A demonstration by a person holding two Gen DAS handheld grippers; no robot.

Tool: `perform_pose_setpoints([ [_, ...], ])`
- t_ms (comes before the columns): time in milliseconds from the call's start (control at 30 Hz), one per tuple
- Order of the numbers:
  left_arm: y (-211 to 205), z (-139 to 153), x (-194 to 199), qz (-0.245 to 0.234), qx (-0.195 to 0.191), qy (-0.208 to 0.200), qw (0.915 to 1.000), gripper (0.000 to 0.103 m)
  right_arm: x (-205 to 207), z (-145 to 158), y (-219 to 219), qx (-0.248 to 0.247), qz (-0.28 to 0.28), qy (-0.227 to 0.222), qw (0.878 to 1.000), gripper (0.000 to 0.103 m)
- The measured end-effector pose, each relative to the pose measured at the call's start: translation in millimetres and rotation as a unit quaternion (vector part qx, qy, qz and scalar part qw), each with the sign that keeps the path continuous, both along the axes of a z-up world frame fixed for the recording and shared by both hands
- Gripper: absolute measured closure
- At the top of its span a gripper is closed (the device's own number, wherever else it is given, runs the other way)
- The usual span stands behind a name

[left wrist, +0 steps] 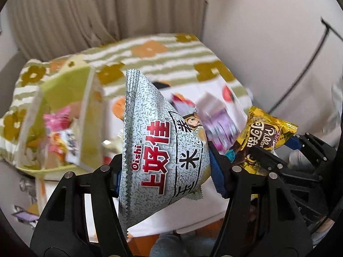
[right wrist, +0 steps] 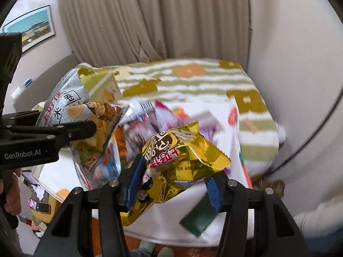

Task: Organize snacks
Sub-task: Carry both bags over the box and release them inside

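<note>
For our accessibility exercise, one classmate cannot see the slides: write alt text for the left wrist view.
The left gripper clamps a grey-white Oishi snack bag held up in the foreground. To its right, the right gripper holds a gold snack packet. Behind them lie a blurred table with a green-striped floral cloth and a green box of snacks.

We count one grey snack bag (left wrist: 163,150), one gold snack bag (right wrist: 182,160), one green box (left wrist: 64,98), plus a blurry uncountable wrapper pile (right wrist: 150,117) beside that box.
</note>
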State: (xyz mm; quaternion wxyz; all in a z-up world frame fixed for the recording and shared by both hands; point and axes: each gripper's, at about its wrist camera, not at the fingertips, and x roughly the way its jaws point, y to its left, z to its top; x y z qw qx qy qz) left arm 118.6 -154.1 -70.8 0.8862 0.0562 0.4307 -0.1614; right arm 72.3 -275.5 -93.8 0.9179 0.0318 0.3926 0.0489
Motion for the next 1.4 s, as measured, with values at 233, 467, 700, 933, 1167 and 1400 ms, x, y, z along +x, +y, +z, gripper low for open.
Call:
perform_pose_setpoints([
  [233, 69, 43, 21, 0.065, -0.004, -0.040, 0.9970, 0.043, 47, 42, 48, 0.007, 0.064, -0.035, 0.997, 0.053],
  [467, 161, 56, 66, 0.126, -0.006, -0.048, 0.9909, 0.043, 106, 57, 114, 0.025, 0.105, -0.043, 0.993, 0.053],
  [700, 241, 42, 126, 0.147, -0.002, -0.032, 0.9885, 0.043, 174, 46, 190, 0.025, 0.130, -0.031, 0.991, 0.053],
  [933, 296, 4, 204, 0.143, 0.000, 0.007, 0.9897, 0.043, 227, 26, 244, 0.029, 0.115, 0.001, 0.993, 0.053],
  [1167, 310, -36, 261, 0.120, -0.005, 0.042, 0.9919, 0.040, 257, 5, 269, 0.008, 0.091, 0.028, 0.995, 0.053],
  [1400, 310, -54, 279, 0.114, 0.015, 0.038, 0.9926, 0.000, 277, -9, 276, -0.005, 0.073, 0.049, 0.996, 0.054],
])
